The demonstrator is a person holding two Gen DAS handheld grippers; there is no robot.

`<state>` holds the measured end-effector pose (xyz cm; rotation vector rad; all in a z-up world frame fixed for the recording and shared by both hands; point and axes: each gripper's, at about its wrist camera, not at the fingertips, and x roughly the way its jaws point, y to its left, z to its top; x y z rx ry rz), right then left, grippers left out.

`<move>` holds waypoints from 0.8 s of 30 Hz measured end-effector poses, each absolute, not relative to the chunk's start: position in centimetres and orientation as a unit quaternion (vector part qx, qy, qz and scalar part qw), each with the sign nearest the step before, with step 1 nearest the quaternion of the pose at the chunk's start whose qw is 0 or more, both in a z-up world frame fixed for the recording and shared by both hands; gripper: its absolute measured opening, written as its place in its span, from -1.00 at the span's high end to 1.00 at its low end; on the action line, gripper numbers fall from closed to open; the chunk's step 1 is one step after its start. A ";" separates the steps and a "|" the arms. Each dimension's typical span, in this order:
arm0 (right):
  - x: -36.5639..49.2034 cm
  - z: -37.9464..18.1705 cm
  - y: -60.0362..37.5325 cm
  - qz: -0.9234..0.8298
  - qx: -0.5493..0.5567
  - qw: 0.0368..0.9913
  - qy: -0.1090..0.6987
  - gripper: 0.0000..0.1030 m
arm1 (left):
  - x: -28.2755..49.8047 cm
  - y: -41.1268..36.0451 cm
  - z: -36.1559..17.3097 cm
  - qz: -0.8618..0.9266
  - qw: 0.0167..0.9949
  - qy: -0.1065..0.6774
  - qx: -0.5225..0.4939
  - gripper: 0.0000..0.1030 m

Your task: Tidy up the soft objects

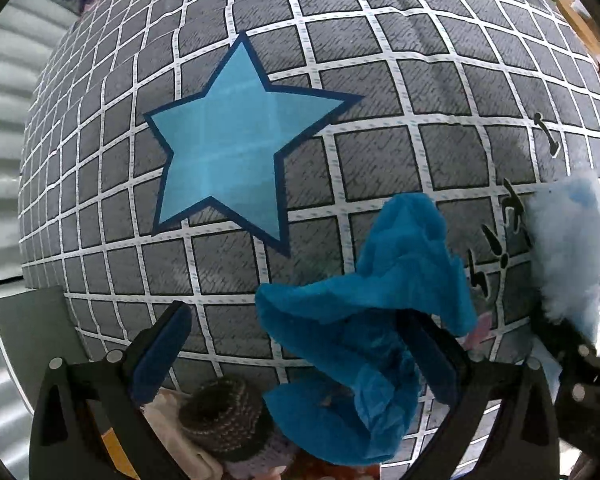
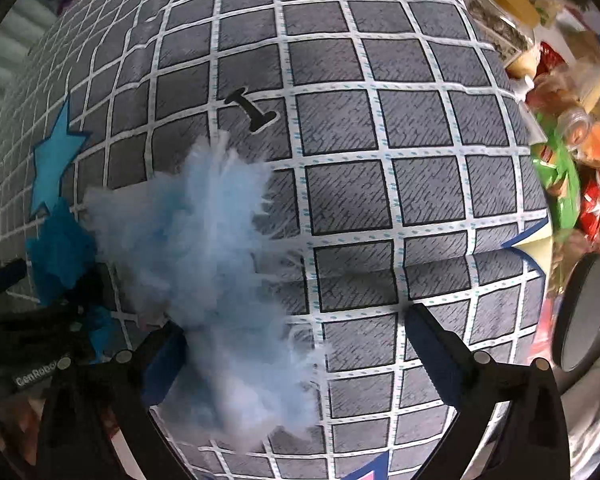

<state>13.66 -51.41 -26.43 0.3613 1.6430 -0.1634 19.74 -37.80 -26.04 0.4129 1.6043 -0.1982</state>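
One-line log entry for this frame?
left gripper: open, blue tissue paper draped | right gripper: open, pale blue fluff | grid cloth

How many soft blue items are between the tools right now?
2: crumpled blue tissue draped over the left tool, and a pale blue fluffy tuft beside the right tool's left finger. Others may be hidden.

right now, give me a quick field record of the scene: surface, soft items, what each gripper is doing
surface: grey grid-print cloth with a blue star
left gripper: open, crumpled blue tissue paper draped over its right finger
right gripper: open, pale blue fluffy tuft against its left finger
other soft item: dark knitted roll at the cloth's near edge
clutter: snack packets beside the cloth
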 end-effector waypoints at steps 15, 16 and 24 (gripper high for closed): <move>18.2 -27.8 -47.9 -0.073 0.093 0.661 0.741 -1.00 | 21.1 -28.1 -28.6 -0.089 0.633 0.767 0.057 -1.00; 18.1 -27.8 -47.5 -0.074 0.095 0.659 0.743 -1.00 | 21.1 -27.8 -28.7 -0.089 0.633 0.767 0.058 -1.00; 15.3 -27.9 -46.3 -0.040 0.062 0.672 0.737 -0.40 | 19.6 -31.5 -26.8 -0.118 0.652 0.742 0.098 -0.42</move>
